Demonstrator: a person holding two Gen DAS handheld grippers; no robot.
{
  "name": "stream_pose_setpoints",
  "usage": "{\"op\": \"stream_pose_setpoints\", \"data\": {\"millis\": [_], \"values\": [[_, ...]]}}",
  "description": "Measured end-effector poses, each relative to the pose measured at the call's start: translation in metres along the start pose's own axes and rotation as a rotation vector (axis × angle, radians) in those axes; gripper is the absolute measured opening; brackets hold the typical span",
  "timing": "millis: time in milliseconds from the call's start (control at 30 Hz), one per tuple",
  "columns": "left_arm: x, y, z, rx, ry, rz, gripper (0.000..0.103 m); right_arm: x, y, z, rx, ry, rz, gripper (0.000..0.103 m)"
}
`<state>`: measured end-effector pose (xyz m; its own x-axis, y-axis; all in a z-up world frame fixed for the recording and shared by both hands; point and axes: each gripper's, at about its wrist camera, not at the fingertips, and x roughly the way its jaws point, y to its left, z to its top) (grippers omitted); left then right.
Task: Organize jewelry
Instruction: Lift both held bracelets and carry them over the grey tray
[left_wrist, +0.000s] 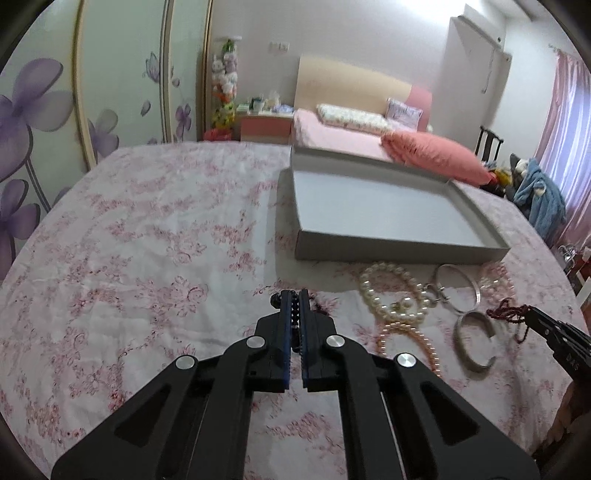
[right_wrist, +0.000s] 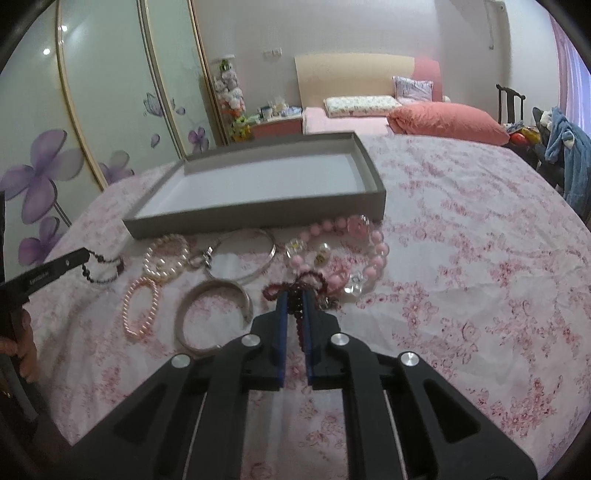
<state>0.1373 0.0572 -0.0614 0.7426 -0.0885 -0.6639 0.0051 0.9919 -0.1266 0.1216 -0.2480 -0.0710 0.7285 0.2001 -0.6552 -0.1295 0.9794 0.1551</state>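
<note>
My left gripper (left_wrist: 294, 295) is shut on a black bead bracelet (left_wrist: 294, 315), which hangs just above the flowered cloth. In the right wrist view the same left gripper (right_wrist: 79, 256) carries the black bracelet (right_wrist: 105, 267) at the left end of the jewelry. My right gripper (right_wrist: 294, 295) is shut on a dark red bead bracelet (right_wrist: 295, 284), seen from the left wrist as the right gripper (left_wrist: 532, 314) with the red bracelet (left_wrist: 504, 312). An open grey tray (left_wrist: 399, 249) (right_wrist: 258, 216) lies beyond both, with nothing in it.
On the cloth lie a white pearl bracelet (right_wrist: 166, 258), a pink pearl bracelet (right_wrist: 140, 310), a silver cuff (right_wrist: 214, 317), a silver bangle (right_wrist: 255, 254) and a pink bead necklace (right_wrist: 373, 247). A hand (right_wrist: 26, 354) shows at left. An orange pillow (left_wrist: 436, 155) lies behind the tray.
</note>
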Motion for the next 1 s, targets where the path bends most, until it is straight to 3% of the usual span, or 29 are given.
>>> {"op": "stream_pose_setpoints", "data": {"millis": [433, 1000], "values": [[-0.047, -0.026, -0.005, 0.059, -0.186, -0.010, 0.005, -0.029, 0.014, 0.012, -0.028, -0.127, 0.008, 0.005], [-0.071, -0.053, 0.004, 0.134, -0.296, -0.040, 0.005, -0.062, 0.030, 0.032, -0.068, -0.301, 0.026, 0.005]]}}
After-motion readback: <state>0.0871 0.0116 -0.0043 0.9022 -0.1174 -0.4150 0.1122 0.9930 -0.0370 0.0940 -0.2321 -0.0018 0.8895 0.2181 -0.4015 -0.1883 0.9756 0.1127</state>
